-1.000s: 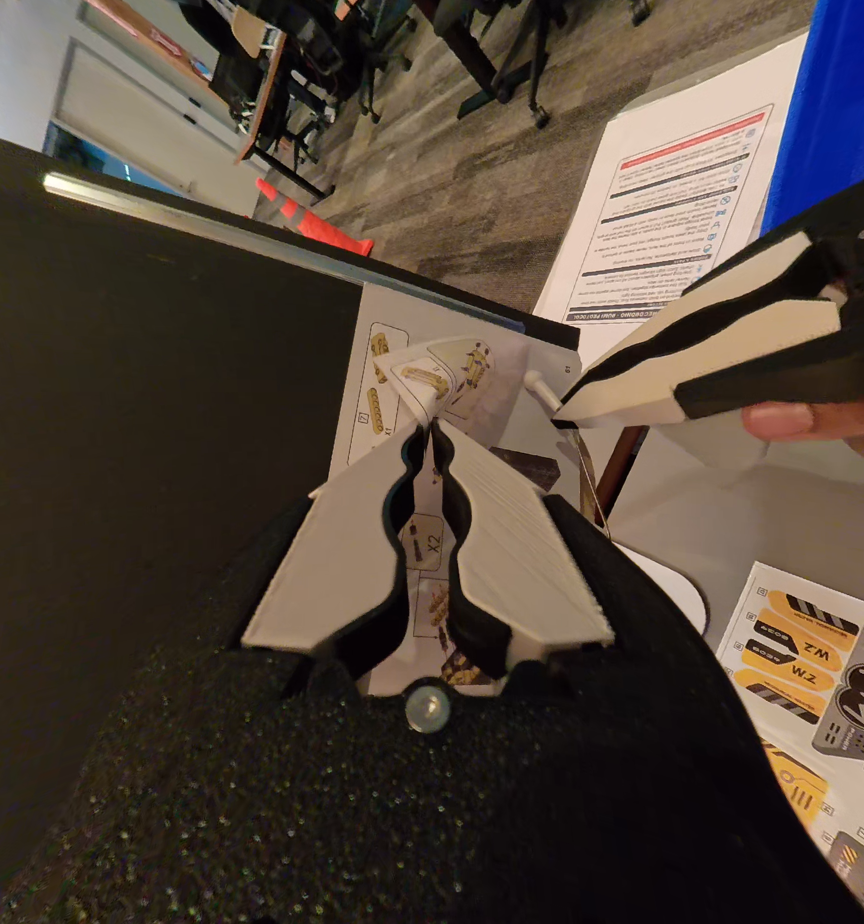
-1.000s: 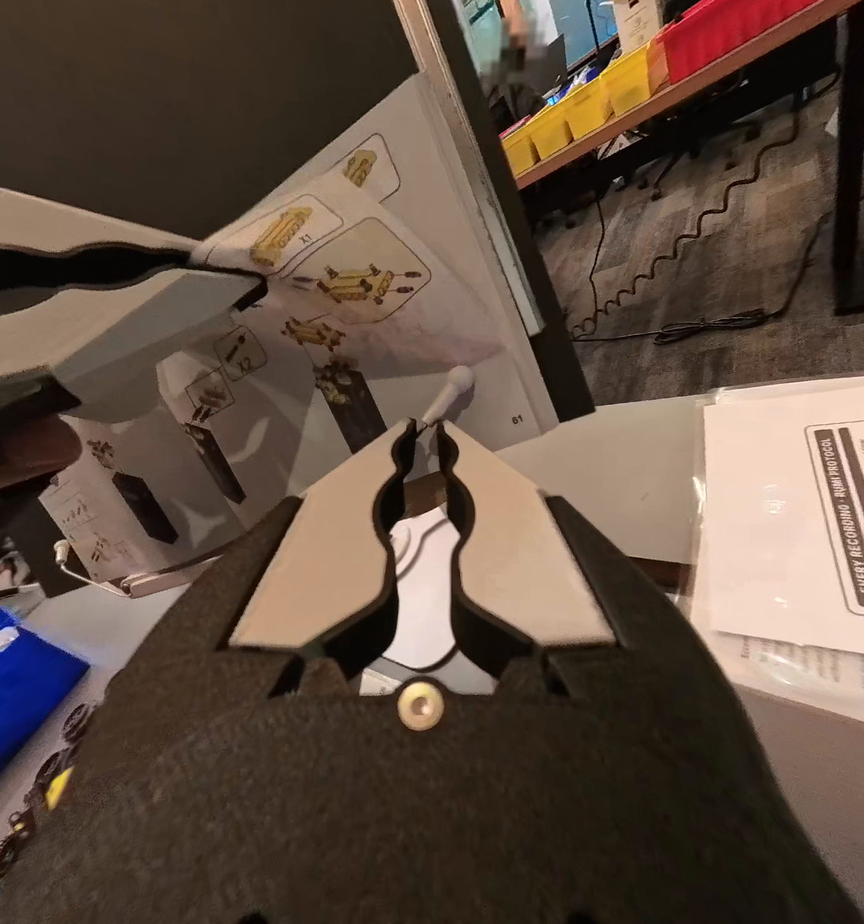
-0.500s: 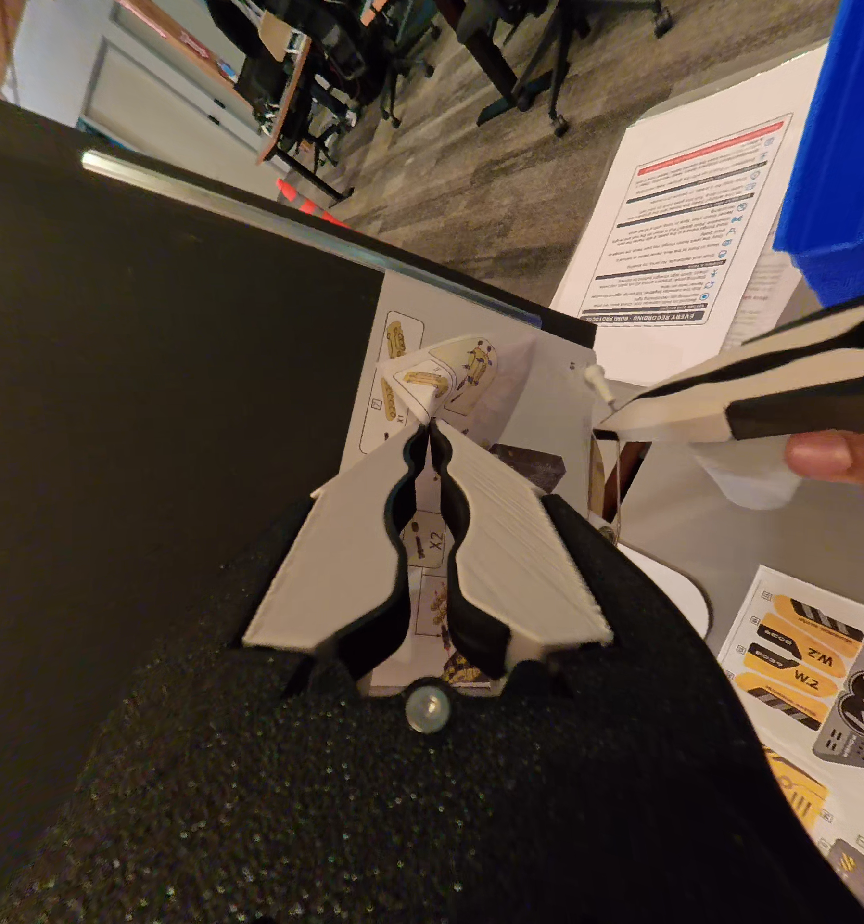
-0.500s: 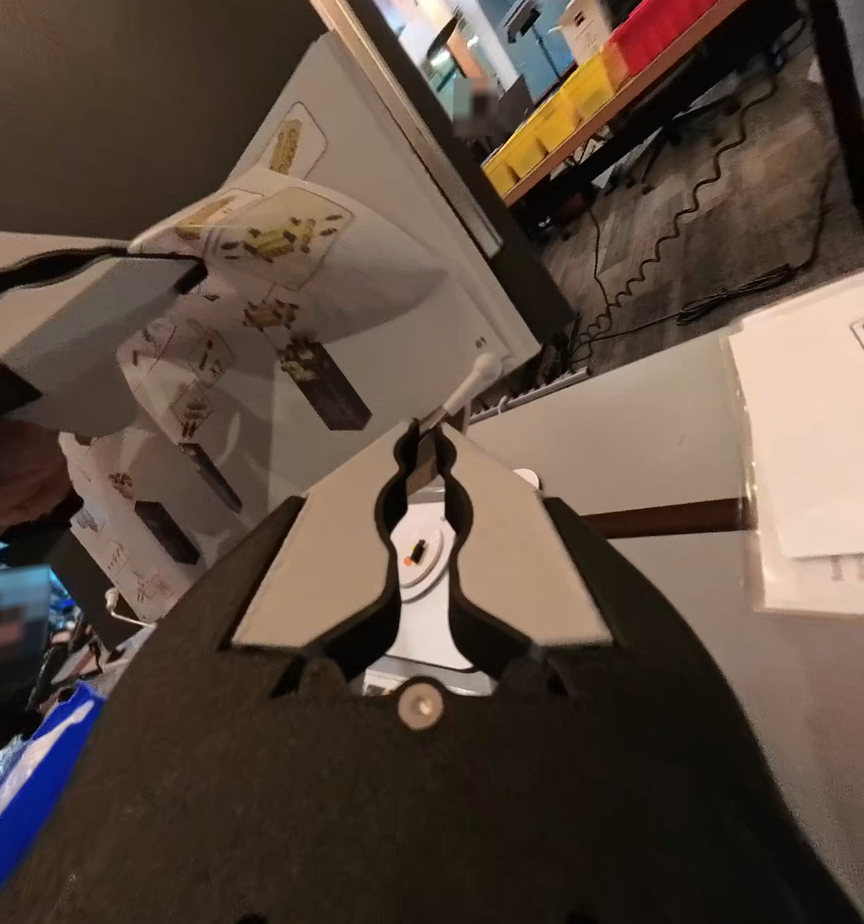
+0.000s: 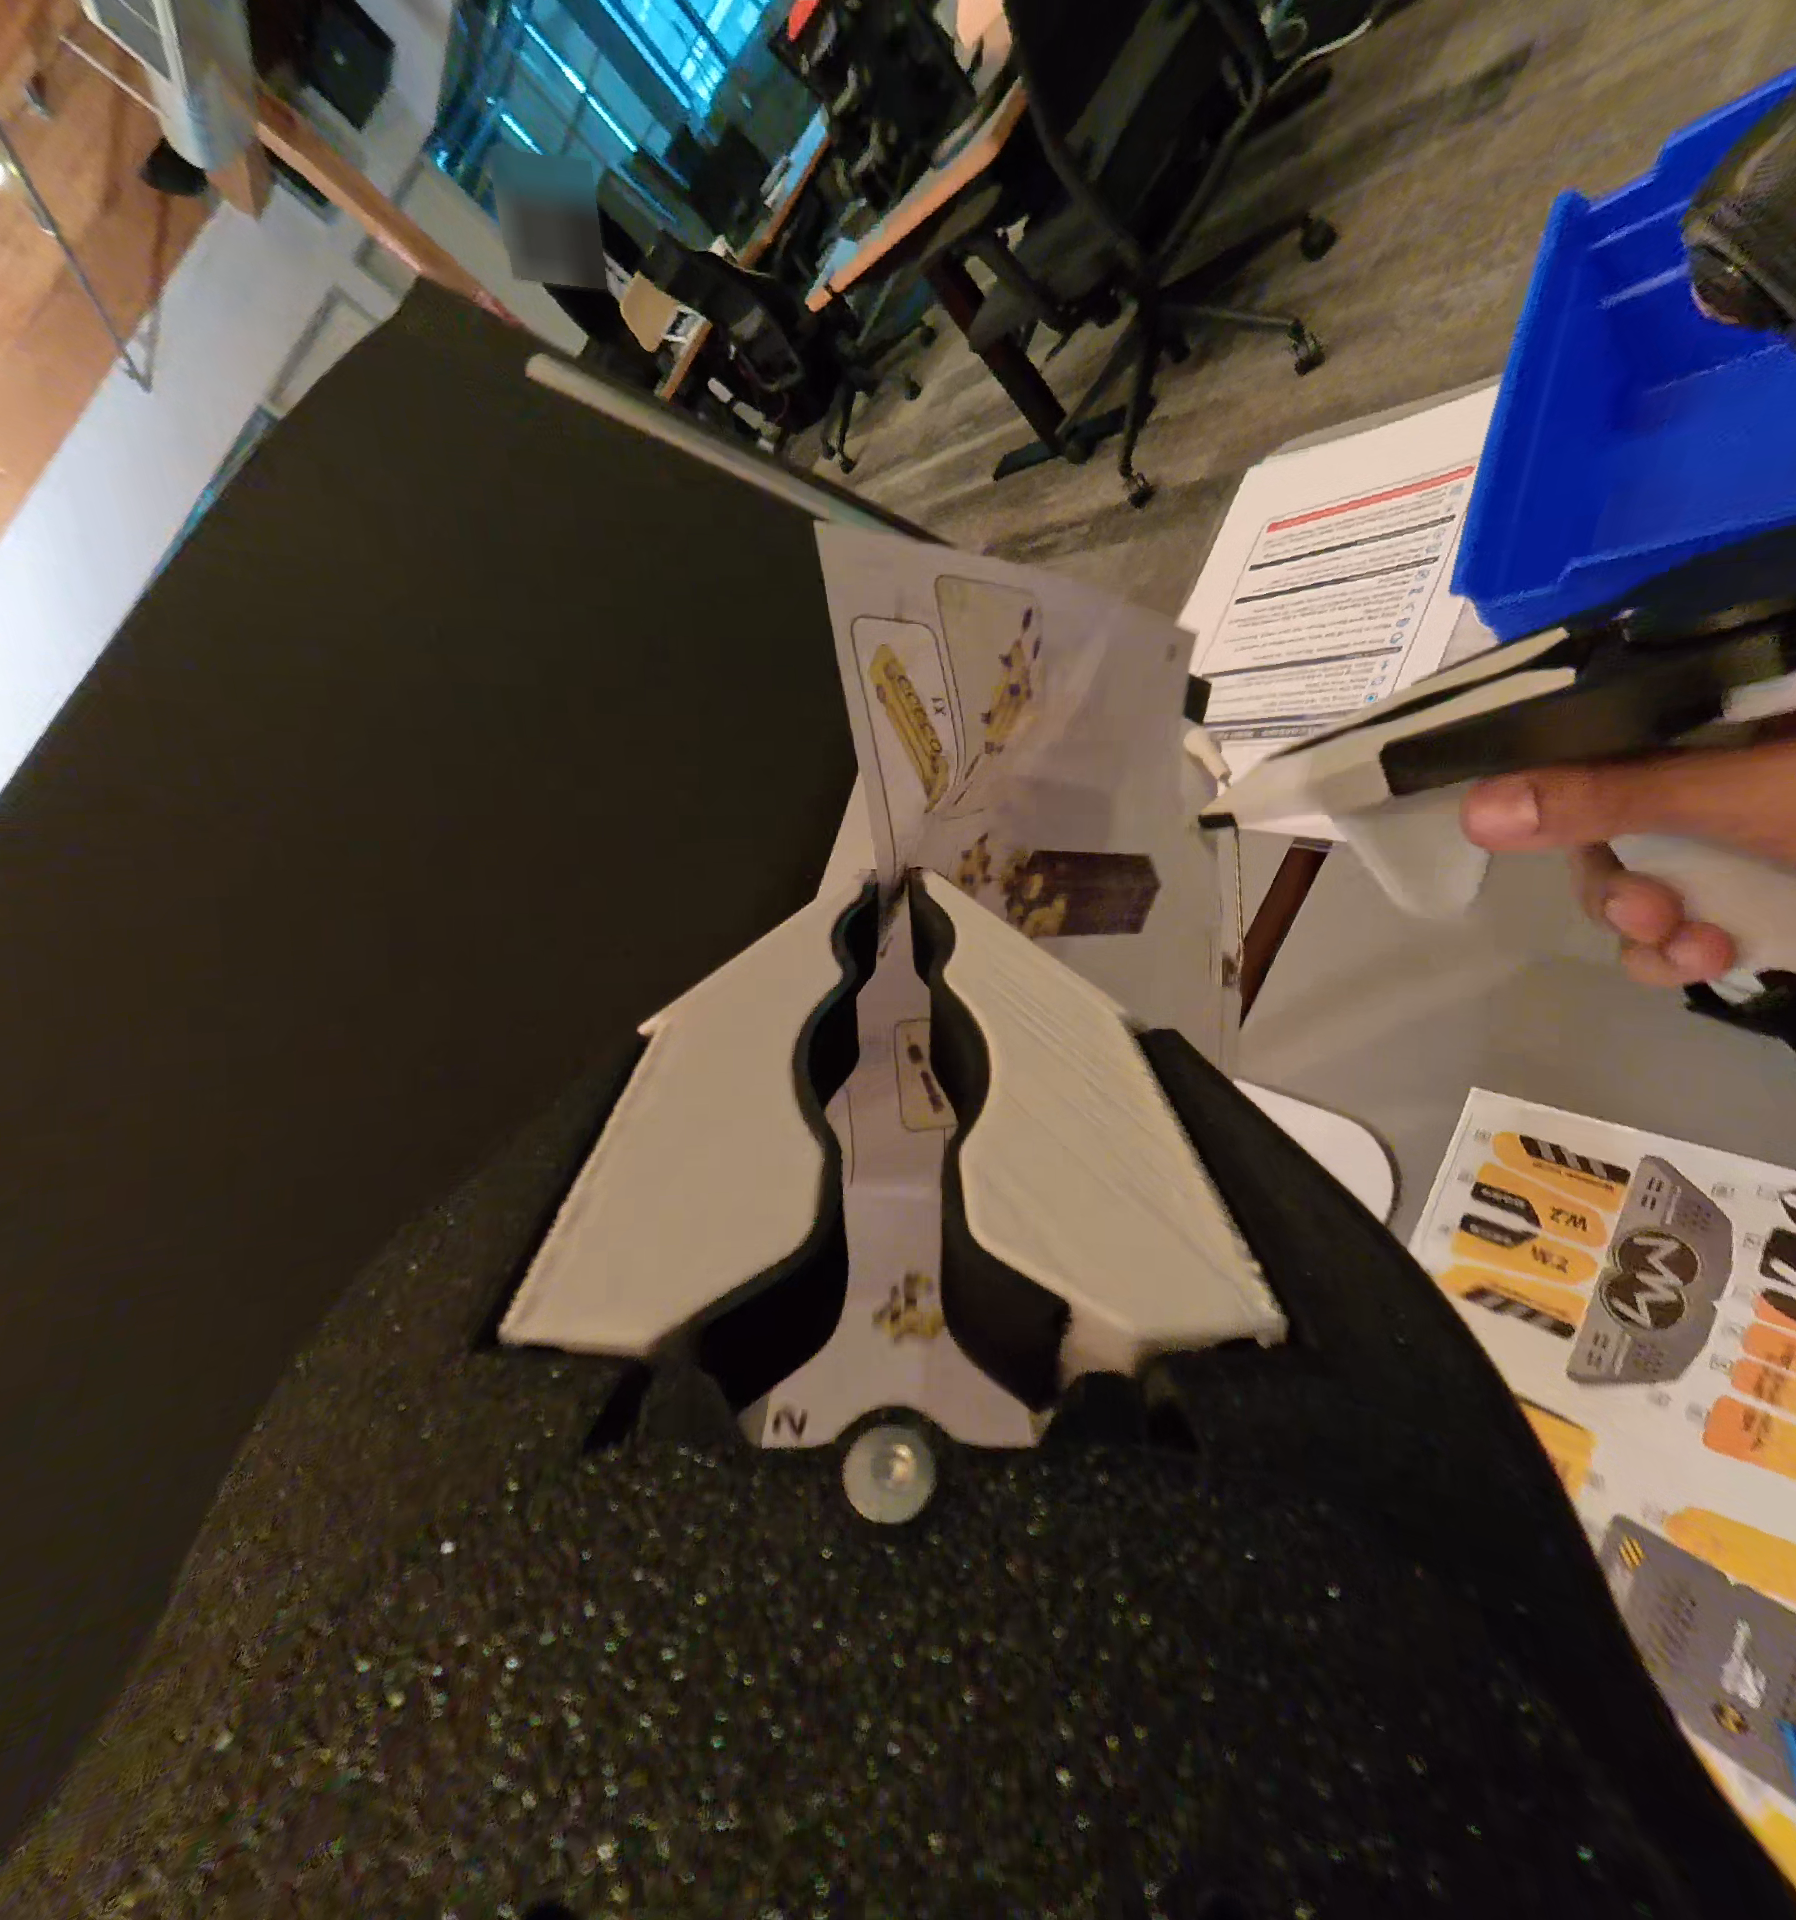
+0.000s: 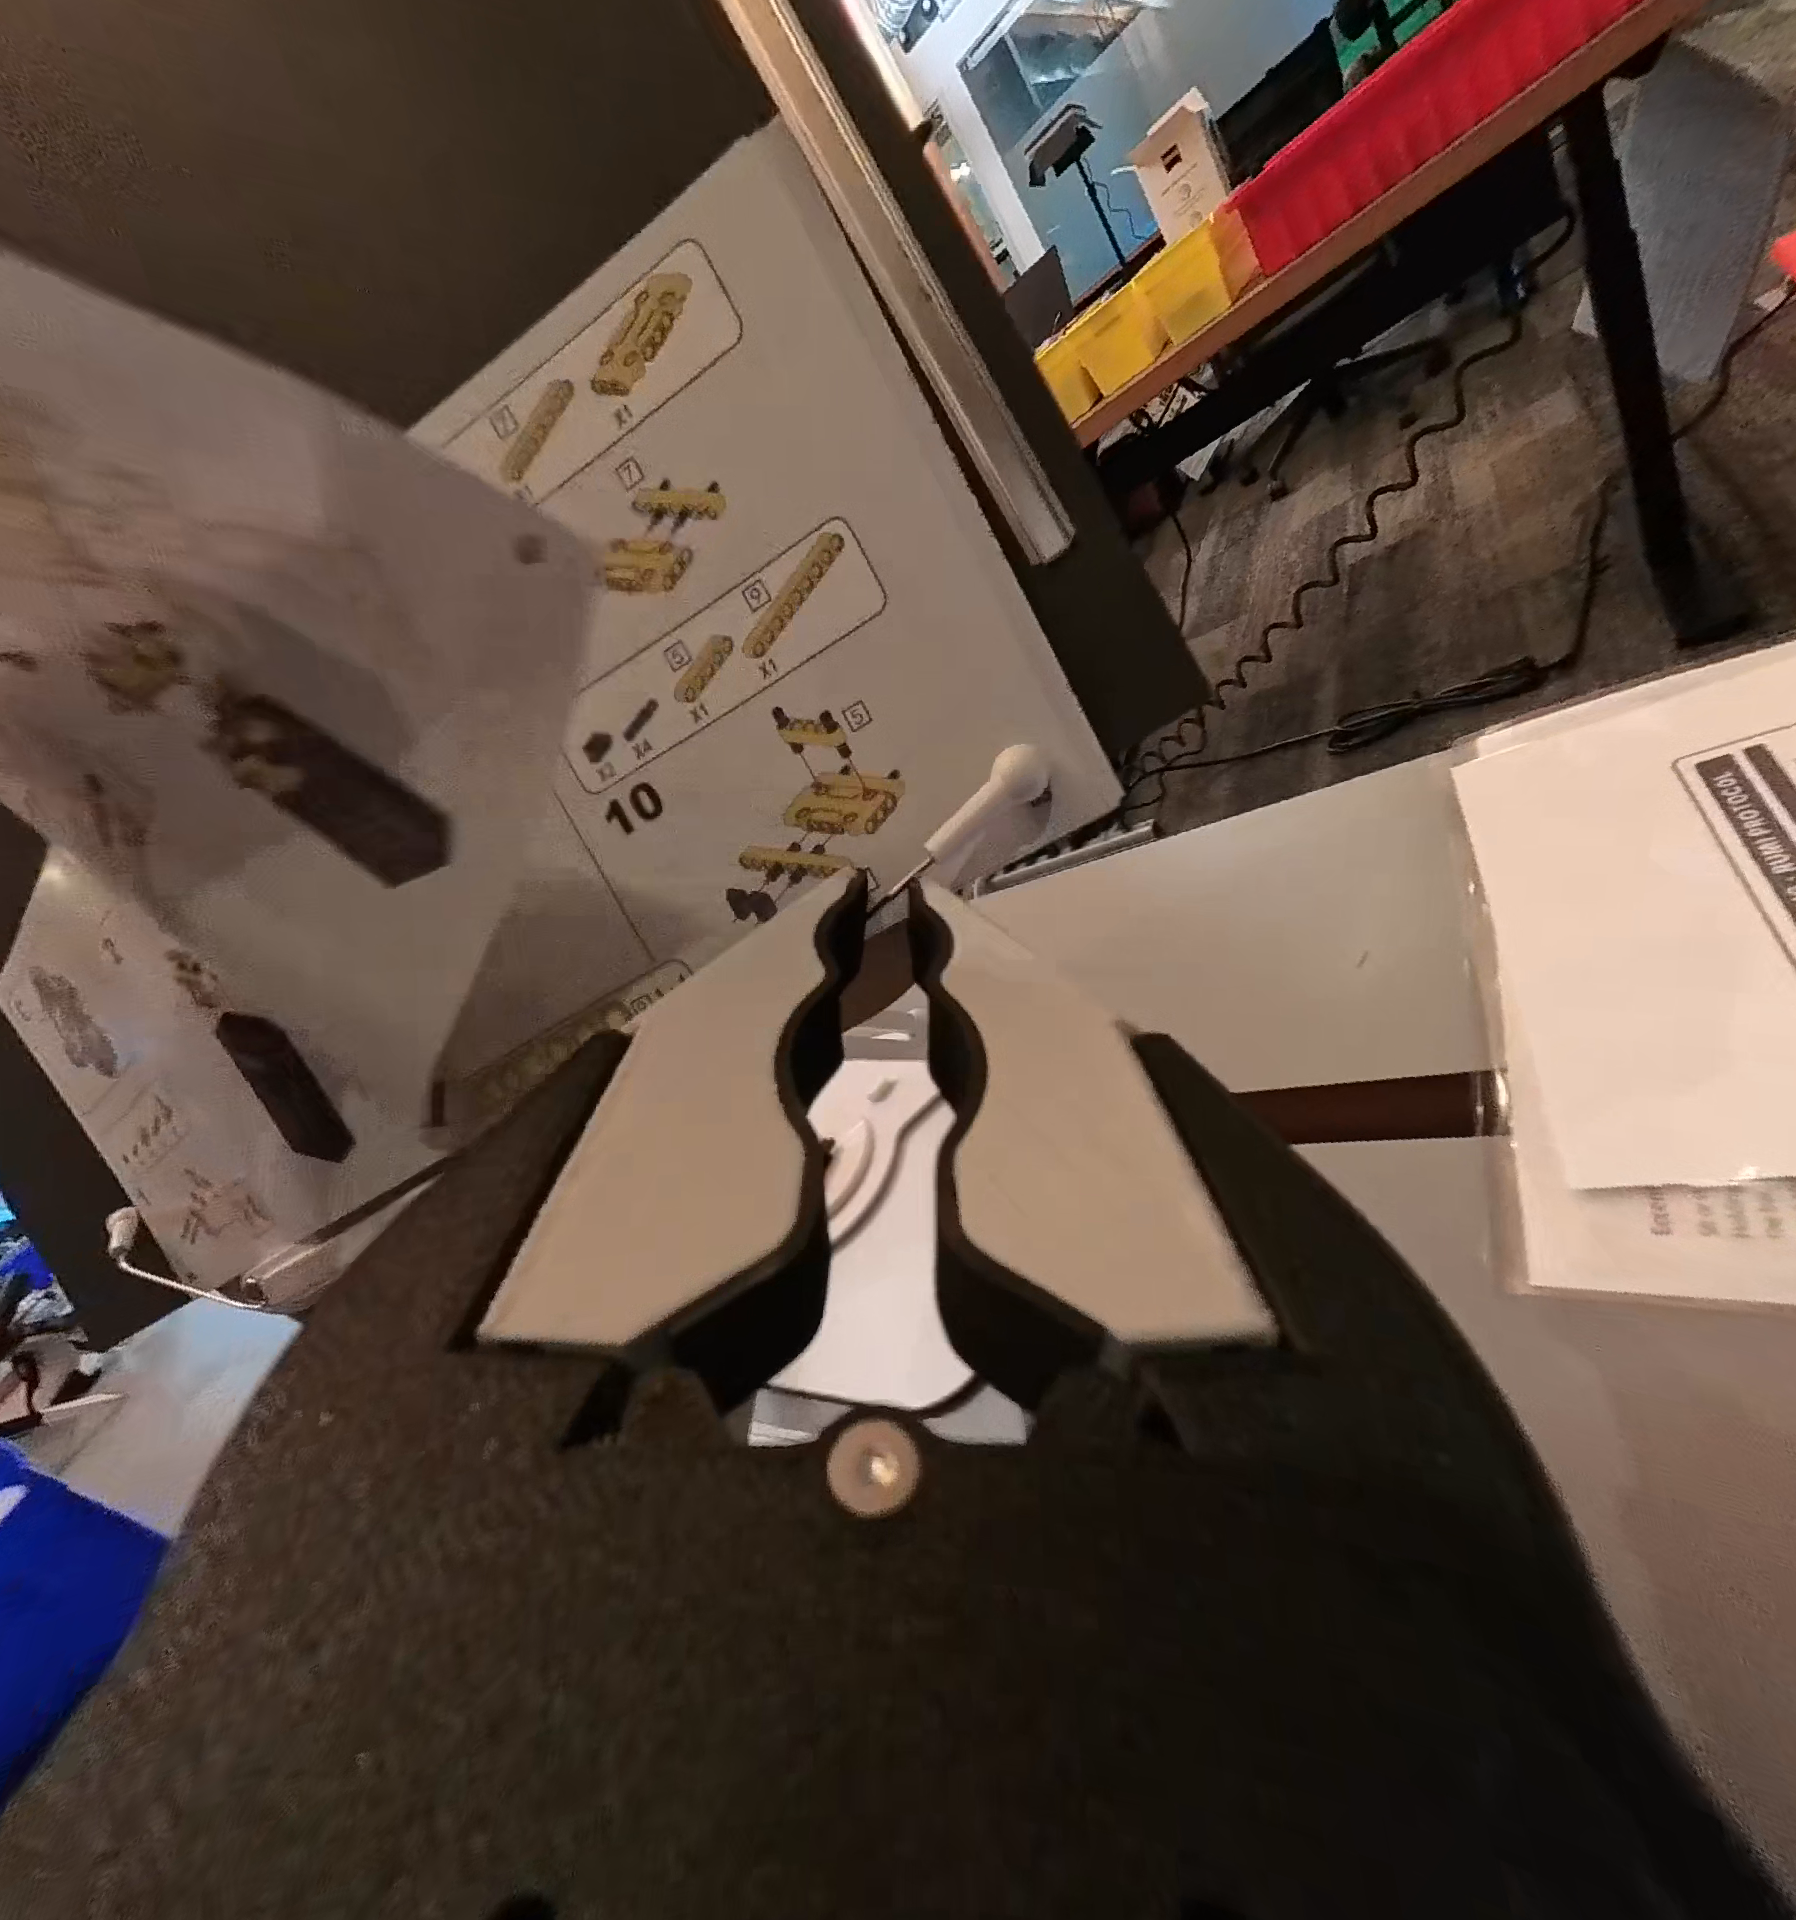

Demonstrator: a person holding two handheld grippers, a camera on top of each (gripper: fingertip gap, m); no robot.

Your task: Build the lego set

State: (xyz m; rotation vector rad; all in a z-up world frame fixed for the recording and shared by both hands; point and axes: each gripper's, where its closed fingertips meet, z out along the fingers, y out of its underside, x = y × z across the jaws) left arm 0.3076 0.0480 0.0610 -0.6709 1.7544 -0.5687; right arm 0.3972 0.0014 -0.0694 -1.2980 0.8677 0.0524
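An instruction booklet (image 6: 748, 582) stands open on a wire book stand against a black board (image 6: 250, 156). My left gripper (image 5: 894, 883) is shut on the edge of one booklet page (image 5: 1019, 727) and holds it lifted off the booklet. The same page shows blurred at the upper left of the right wrist view (image 6: 250, 623). My right gripper (image 6: 886, 888) is shut on the stand's thin wire page-holder arm, which has a white tip (image 6: 998, 795), at the booklet's lower right corner. The right gripper also shows in the left wrist view (image 5: 1216, 816), held by a hand.
The stand's other wire arm (image 6: 187, 1262) lies across the booklet's lower left, and its white base (image 6: 873, 1143) is under my right gripper. A sleeved printed sheet (image 6: 1652, 987), a sticker sheet (image 5: 1652, 1299) and a blue bin (image 5: 1652, 416) are on the grey table. Left tips to right tips: about 15 centimeters.
My left gripper has swung the held page up and away from the booklet, uncovering the page beneath. My right gripper stays shut on the wire arm, now clear of the page.
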